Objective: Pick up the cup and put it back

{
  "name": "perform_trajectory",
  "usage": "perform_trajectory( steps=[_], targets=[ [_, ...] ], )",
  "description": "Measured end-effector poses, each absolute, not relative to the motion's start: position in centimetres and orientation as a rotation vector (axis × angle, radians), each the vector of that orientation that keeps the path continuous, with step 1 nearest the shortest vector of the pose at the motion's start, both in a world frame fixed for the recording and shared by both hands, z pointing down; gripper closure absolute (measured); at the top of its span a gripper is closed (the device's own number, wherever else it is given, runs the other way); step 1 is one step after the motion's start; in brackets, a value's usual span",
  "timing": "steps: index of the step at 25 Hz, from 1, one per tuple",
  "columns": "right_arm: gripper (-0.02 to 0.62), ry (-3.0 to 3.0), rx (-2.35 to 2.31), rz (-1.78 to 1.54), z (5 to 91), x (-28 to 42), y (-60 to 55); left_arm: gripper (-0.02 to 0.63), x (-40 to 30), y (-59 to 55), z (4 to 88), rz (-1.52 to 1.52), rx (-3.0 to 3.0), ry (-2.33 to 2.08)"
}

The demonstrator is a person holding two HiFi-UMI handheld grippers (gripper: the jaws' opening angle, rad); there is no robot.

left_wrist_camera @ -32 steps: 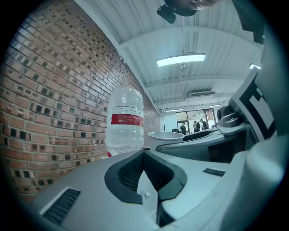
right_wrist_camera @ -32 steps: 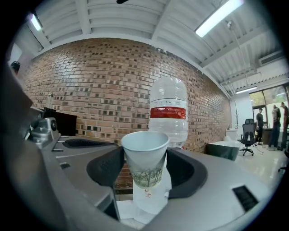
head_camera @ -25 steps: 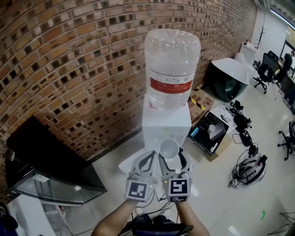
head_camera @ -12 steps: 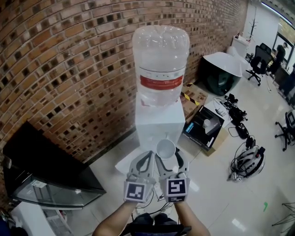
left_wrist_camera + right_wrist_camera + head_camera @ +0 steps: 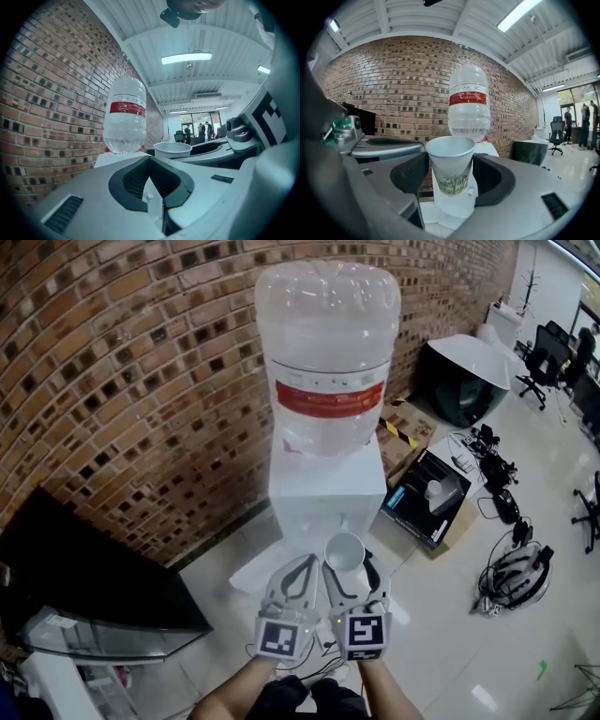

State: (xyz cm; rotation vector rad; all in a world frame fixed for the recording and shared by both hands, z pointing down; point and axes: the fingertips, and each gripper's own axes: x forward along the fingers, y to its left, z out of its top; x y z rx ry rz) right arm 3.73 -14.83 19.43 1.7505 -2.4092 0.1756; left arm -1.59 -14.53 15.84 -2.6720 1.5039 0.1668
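Note:
A white paper cup [image 5: 344,552] with a green plant print [image 5: 451,168] stands upright between the jaws of my right gripper [image 5: 351,570], which is shut on its sides. It is held in the air just in front of the white water dispenser [image 5: 326,498], below the big clear bottle [image 5: 328,352] with the red label. My left gripper [image 5: 298,579] hangs close beside it on the left, its jaws together with nothing between them. In the left gripper view the cup's rim [image 5: 172,149] shows to the right, past the bottle [image 5: 124,117].
A brick wall [image 5: 141,381] runs behind the dispenser. A black glass-fronted cabinet [image 5: 84,587] stands at the left. To the right on the floor lie an open box [image 5: 427,498], cables and gear [image 5: 516,573] and a dark round tub [image 5: 464,381].
The dispenser and bottle look larger and nearer in the head view. Both grippers stay side by side, and the cup stays in the right one.

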Motion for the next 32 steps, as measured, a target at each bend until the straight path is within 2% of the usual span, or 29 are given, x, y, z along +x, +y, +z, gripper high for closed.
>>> perform_trajectory(
  steps=[8, 32],
  targets=[
    [0.293, -2.425, 1.704, 0.183, 29.3, 4.0, -16.4, 0.609, -0.7, -16.0, 25.5, 0.143, -2.687, 1.522],
    [0.293, -2.447, 1.711, 0.126, 65.8, 2.3, -22.1, 0.609, -2.7, -21.1, 60.8, 0.168, -2.63, 1.561]
  ],
)
